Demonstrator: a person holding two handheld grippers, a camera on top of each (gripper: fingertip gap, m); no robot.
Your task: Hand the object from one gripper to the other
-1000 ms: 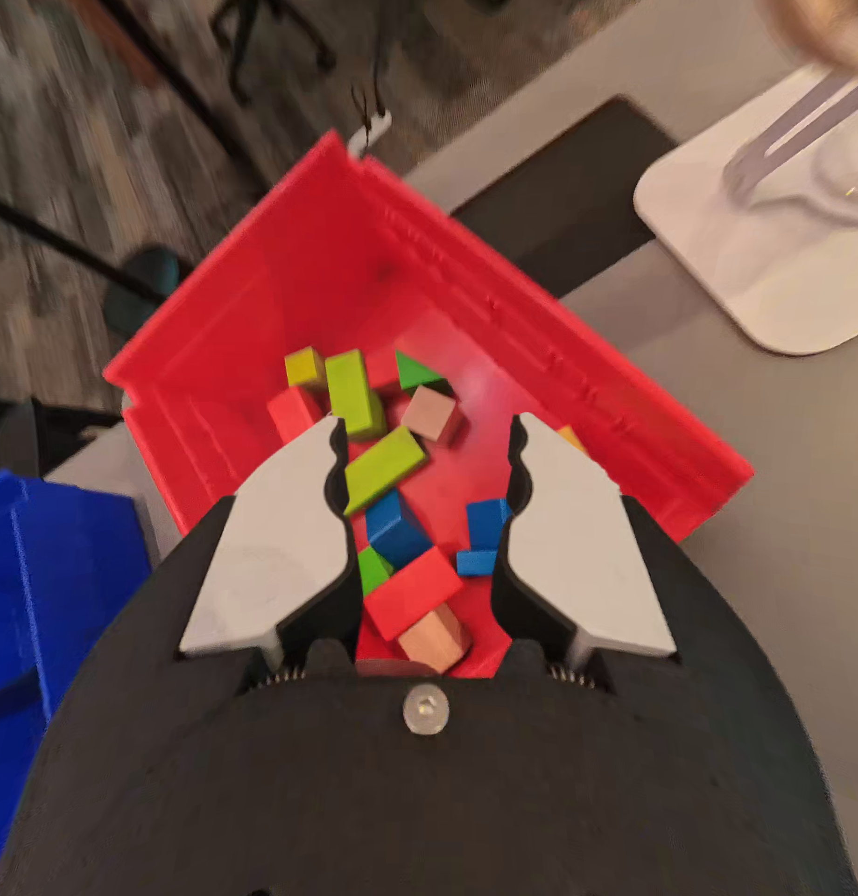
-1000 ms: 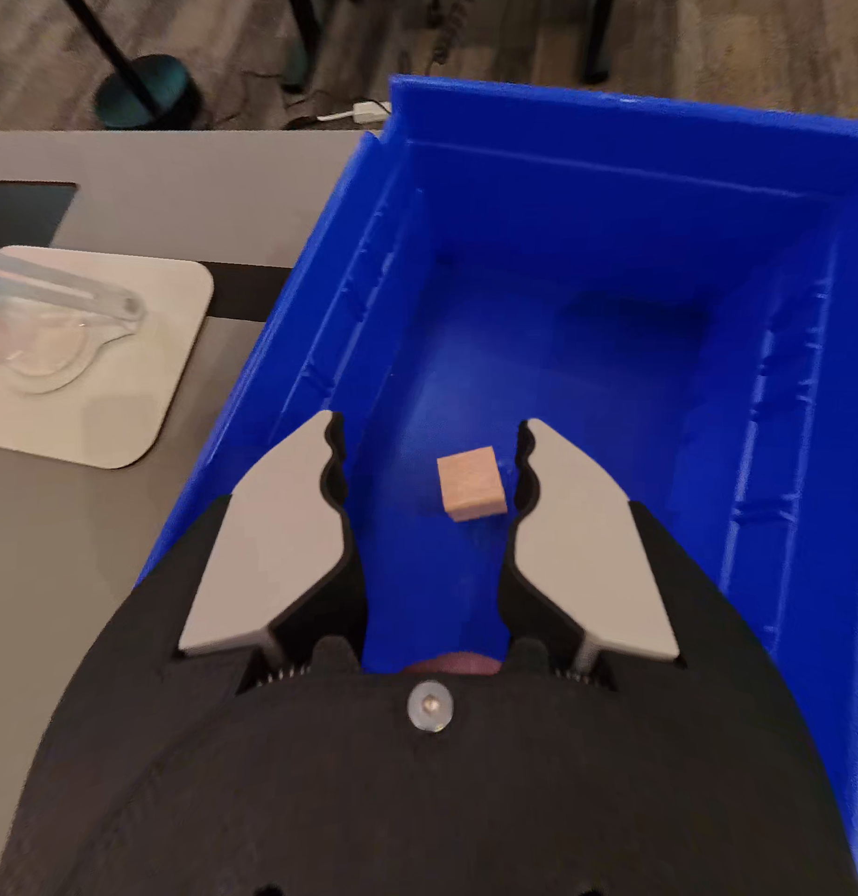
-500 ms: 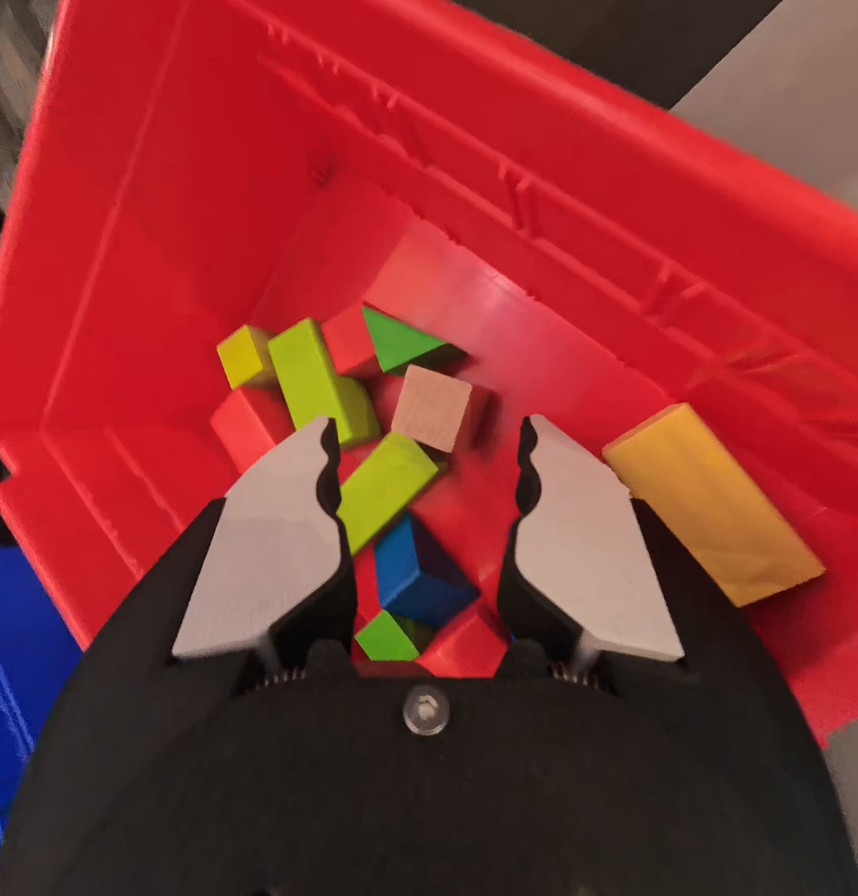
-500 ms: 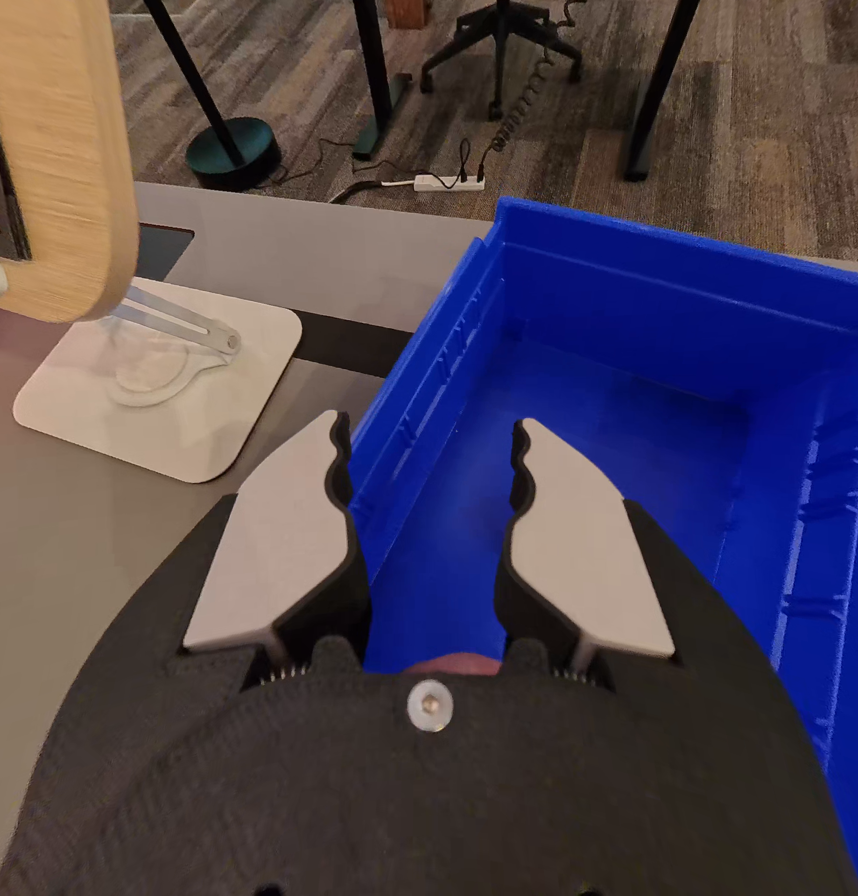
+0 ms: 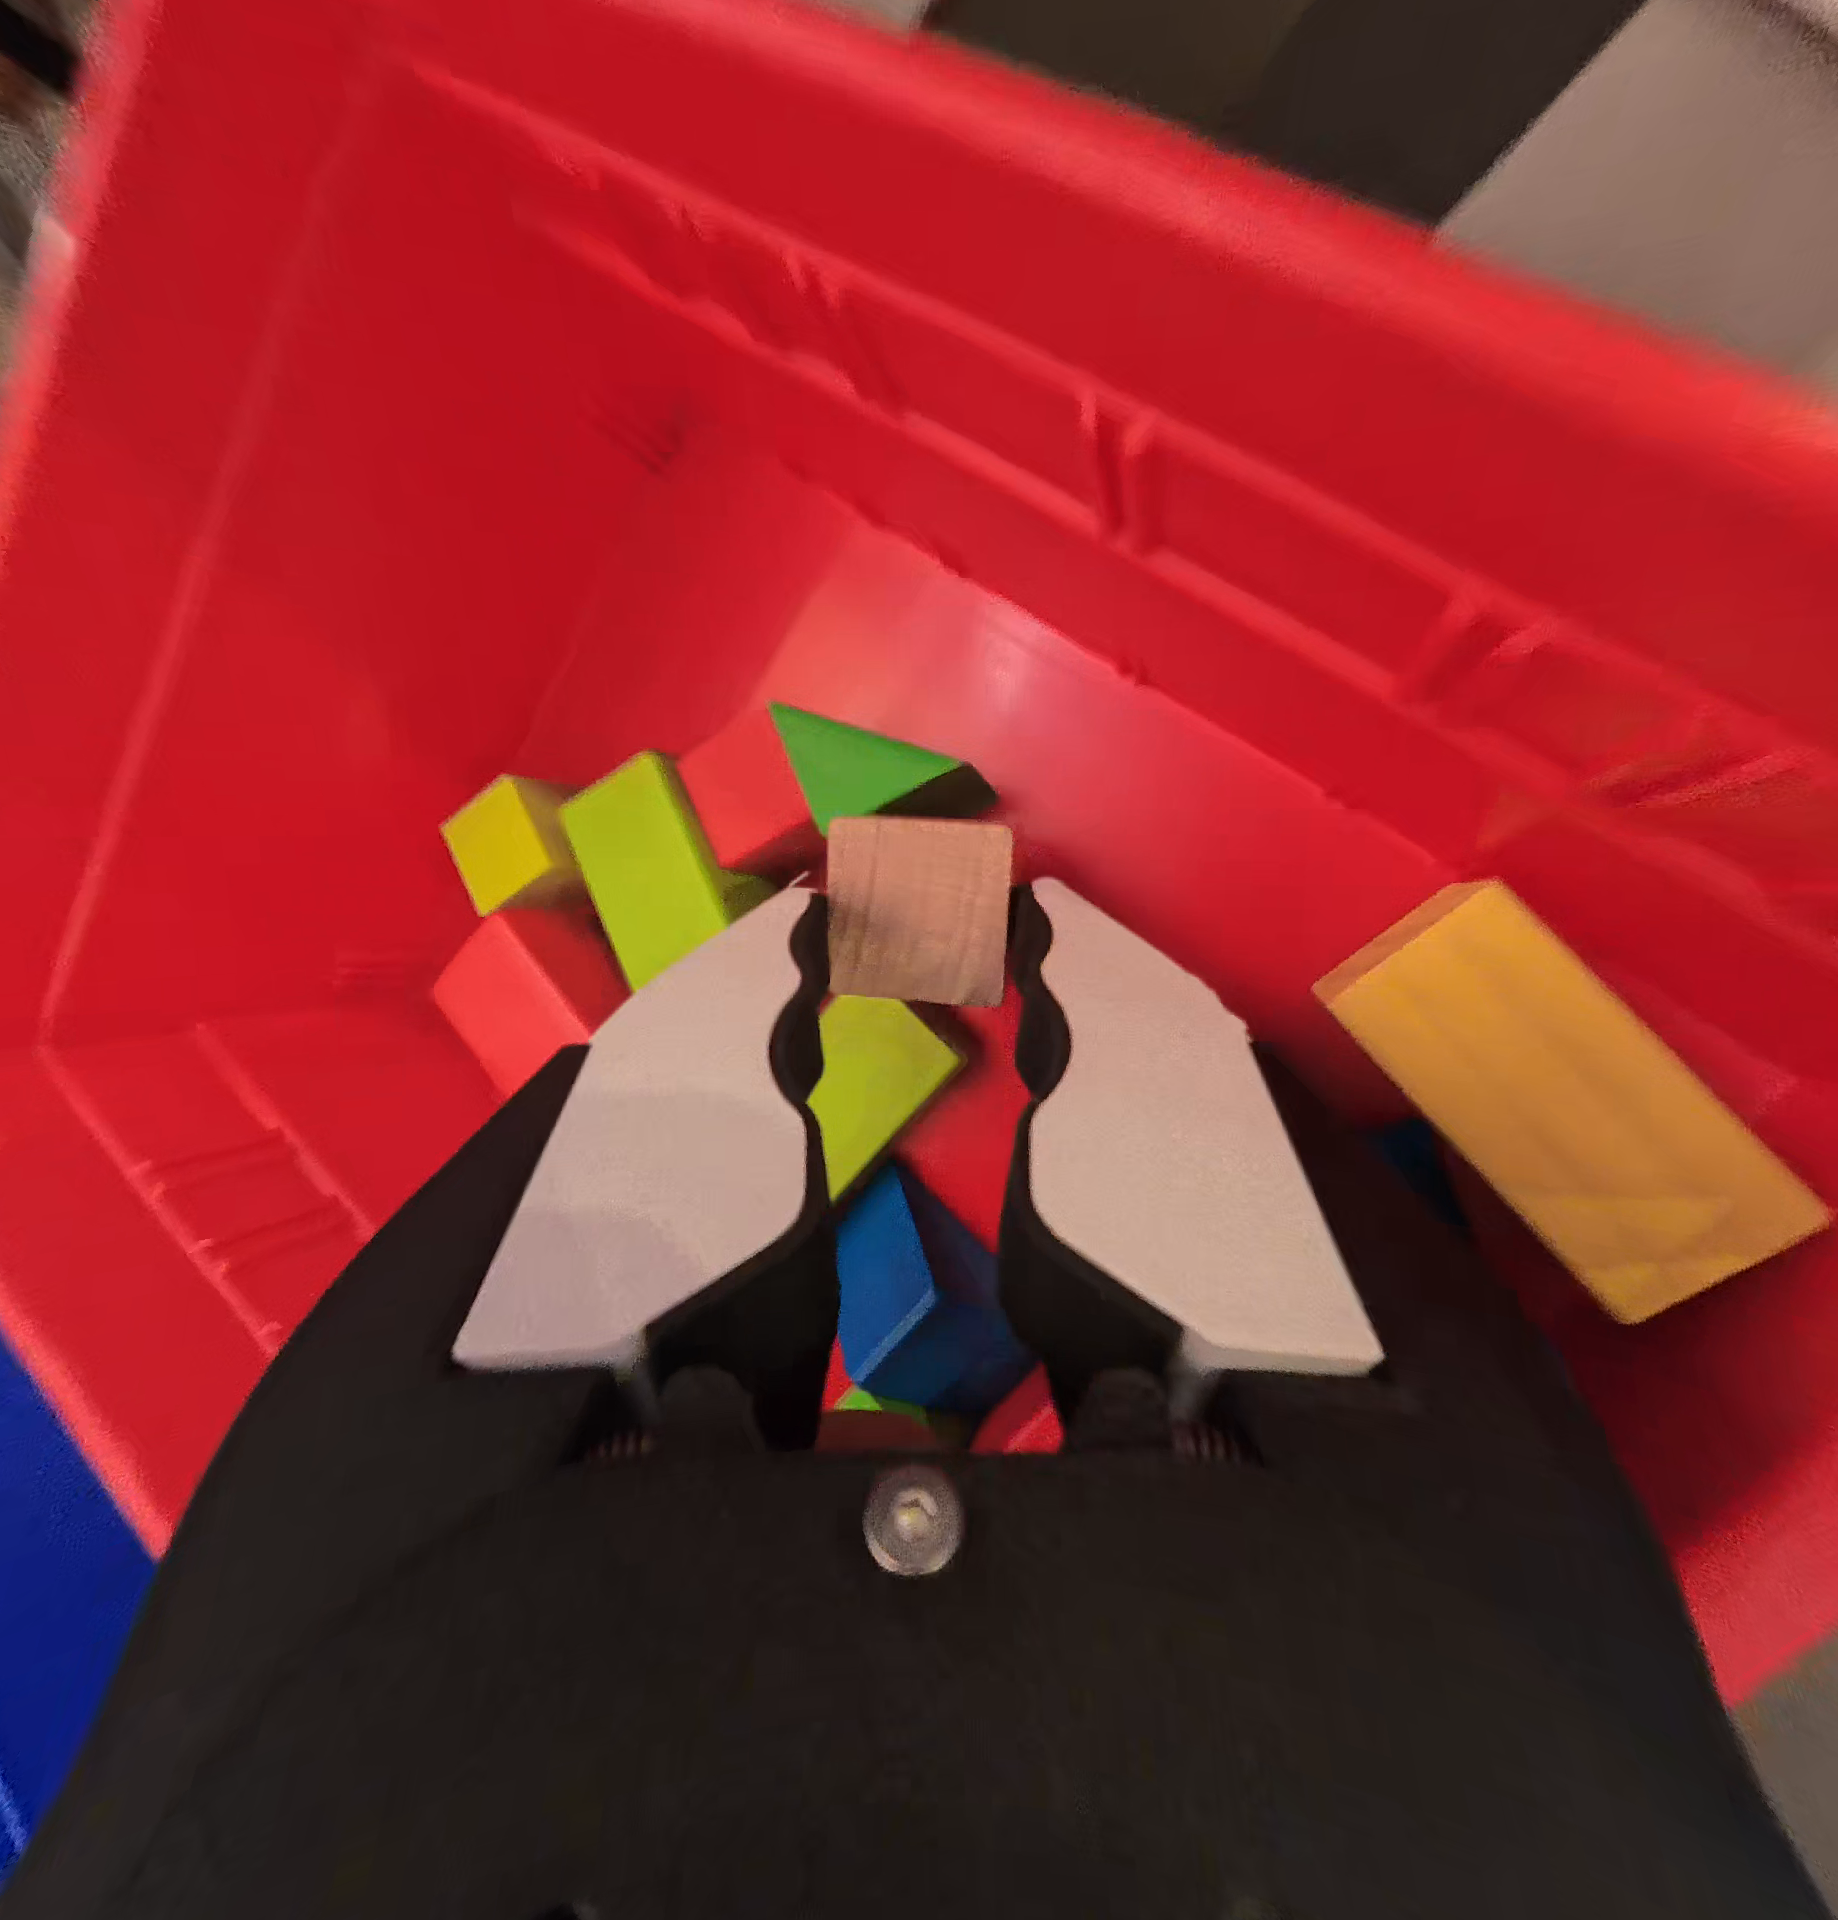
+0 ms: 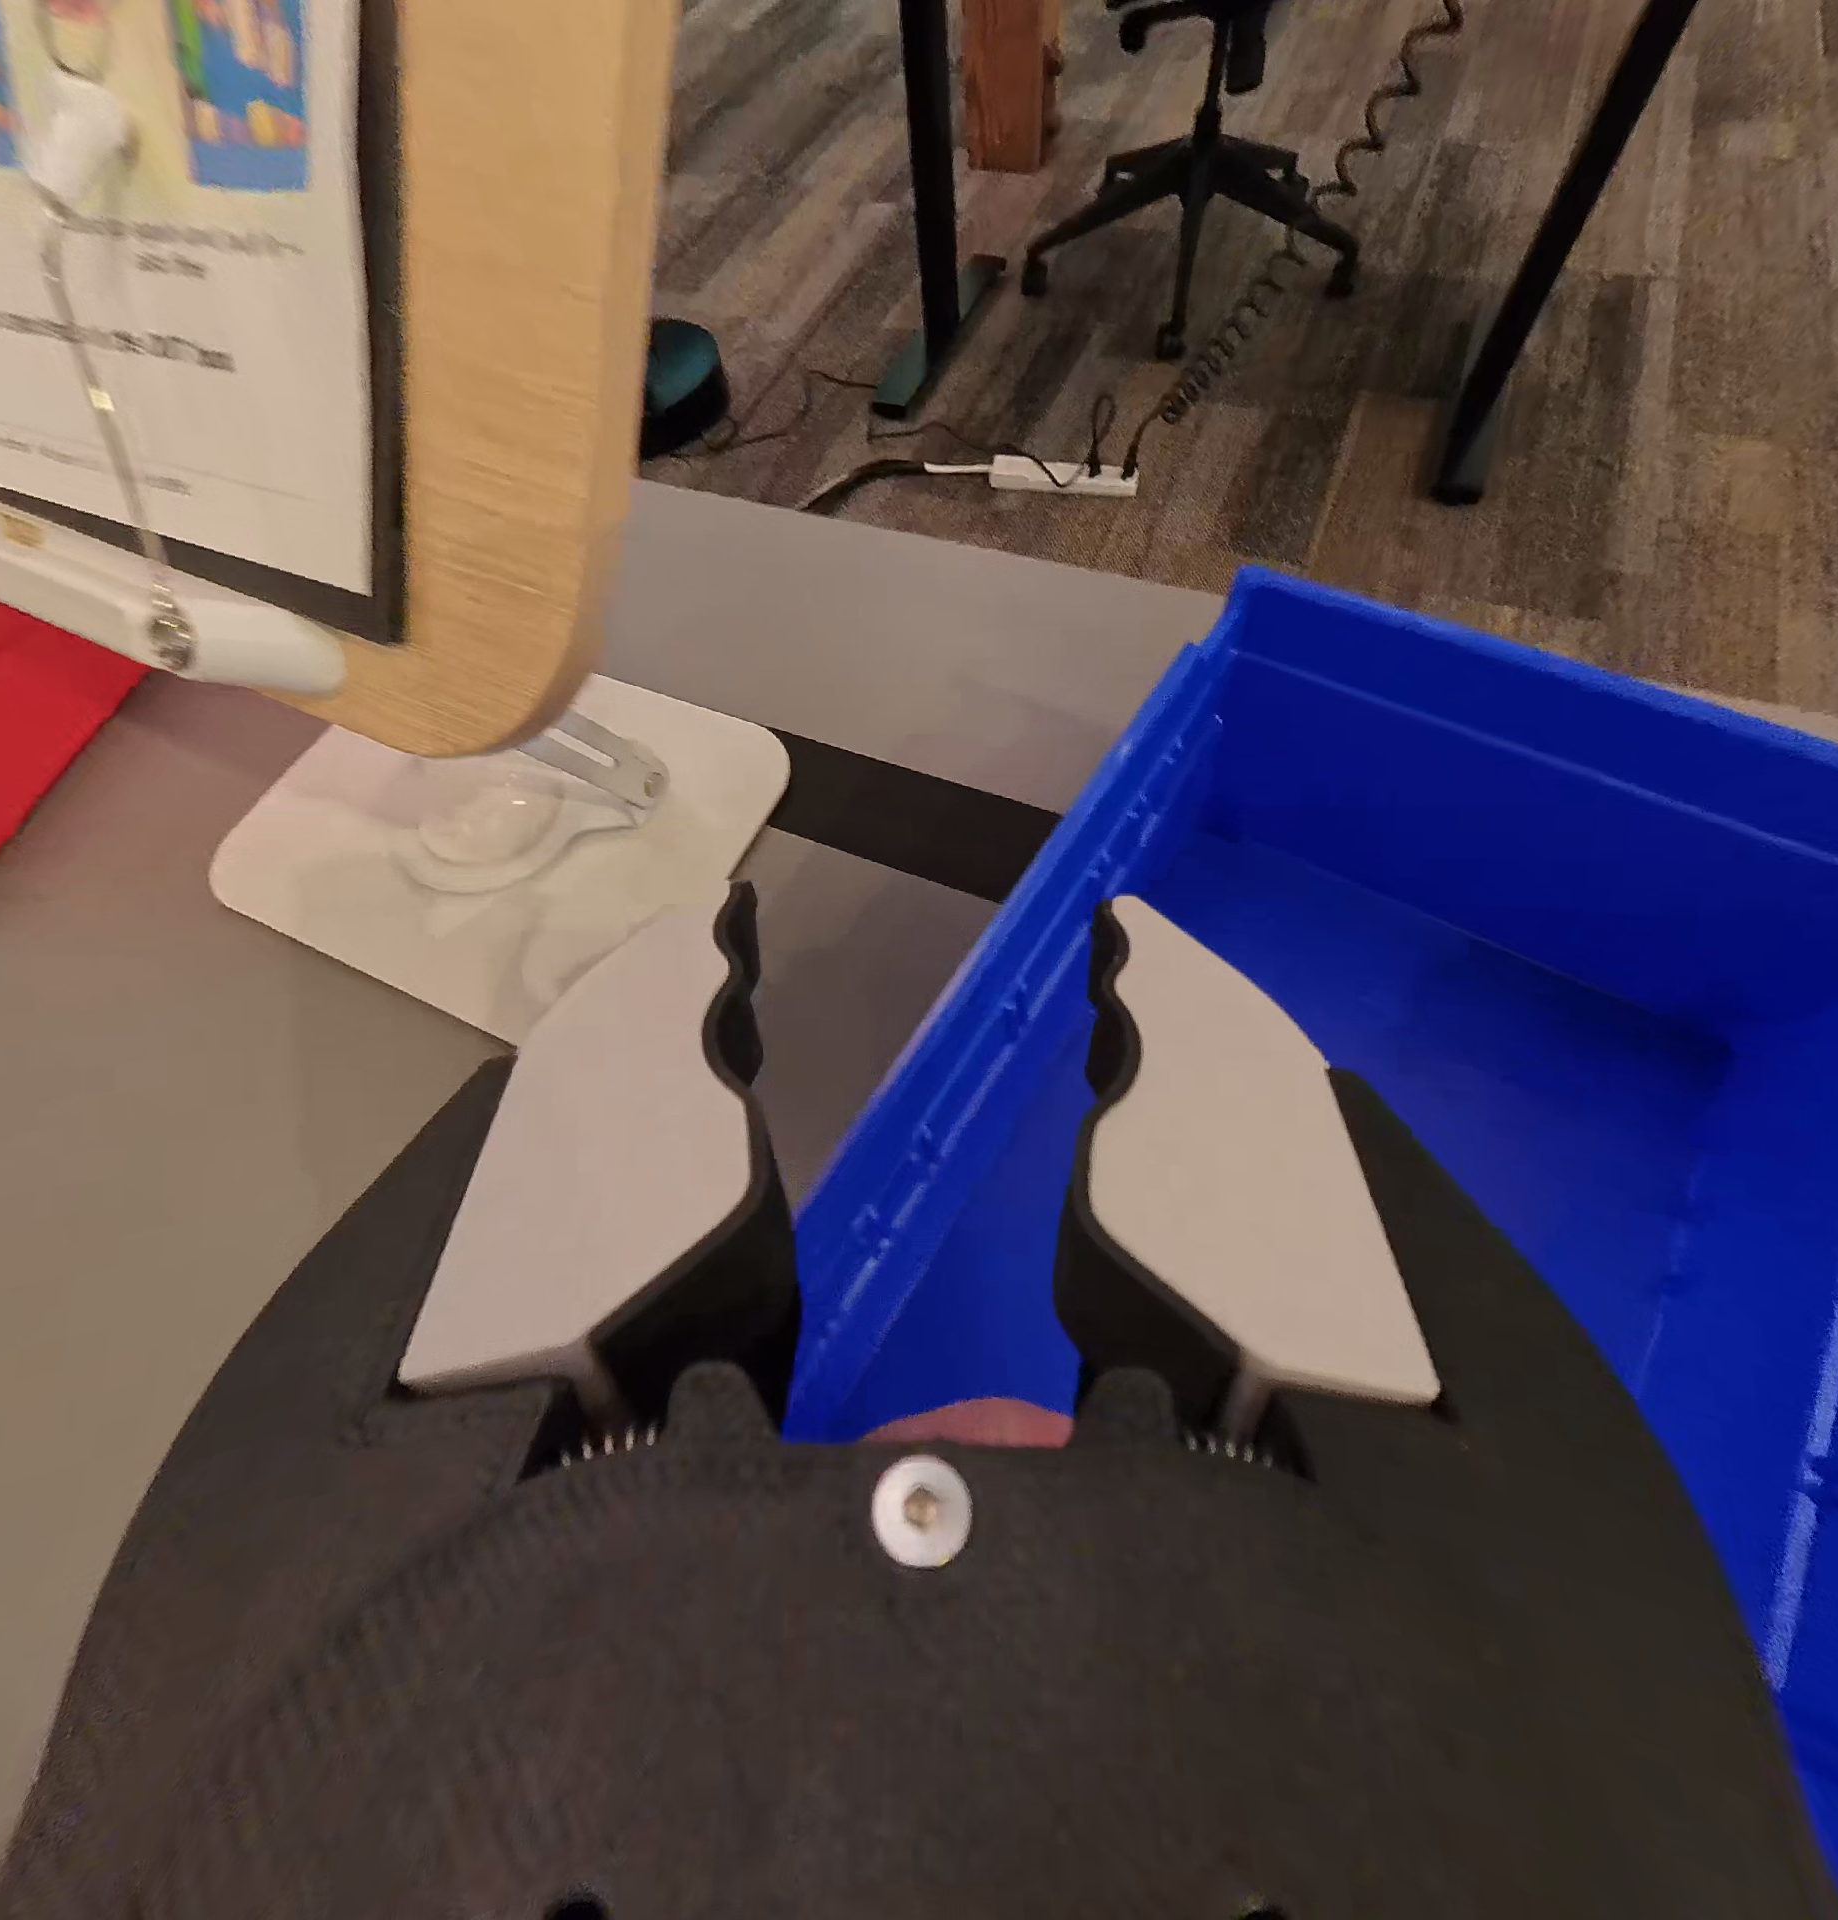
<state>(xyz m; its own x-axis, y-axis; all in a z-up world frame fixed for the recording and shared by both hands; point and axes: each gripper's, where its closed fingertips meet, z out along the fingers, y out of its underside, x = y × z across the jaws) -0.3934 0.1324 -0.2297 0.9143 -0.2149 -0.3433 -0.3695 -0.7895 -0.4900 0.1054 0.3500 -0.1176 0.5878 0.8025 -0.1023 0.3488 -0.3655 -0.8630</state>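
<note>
In the left wrist view my left gripper (image 5: 915, 920) is down inside the red bin (image 5: 479, 416), and both pads press on the sides of a plain wooden cube (image 5: 920, 894) at its fingertips. Around the cube lie other coloured blocks: a green wedge (image 5: 853, 764), a lime bar (image 5: 645, 862), a blue block (image 5: 894, 1288) and an orange bar (image 5: 1569, 1101). In the right wrist view my right gripper (image 6: 920, 925) is open and empty, above the left wall of the blue bin (image 6: 1517, 831).
A wooden-framed board (image 6: 510, 364) on a white stand base (image 6: 375, 862) stands on the grey table (image 6: 115, 1091) left of the blue bin. A corner of the red bin (image 6: 11, 727) shows behind it. The blue bin's edge (image 5: 21, 1558) lies left of the red bin. Spacing between my two grippers at the tips: around 55 cm. To reach the lime bar (image 5: 645, 862) in a straight line is about 5 cm for my left fingers, about 60 cm for my right.
My left gripper went down into the red bin and its jaws came together on the wooden cube. My right gripper drew back and up from the blue bin, staying open; the cube lying there left its view.
</note>
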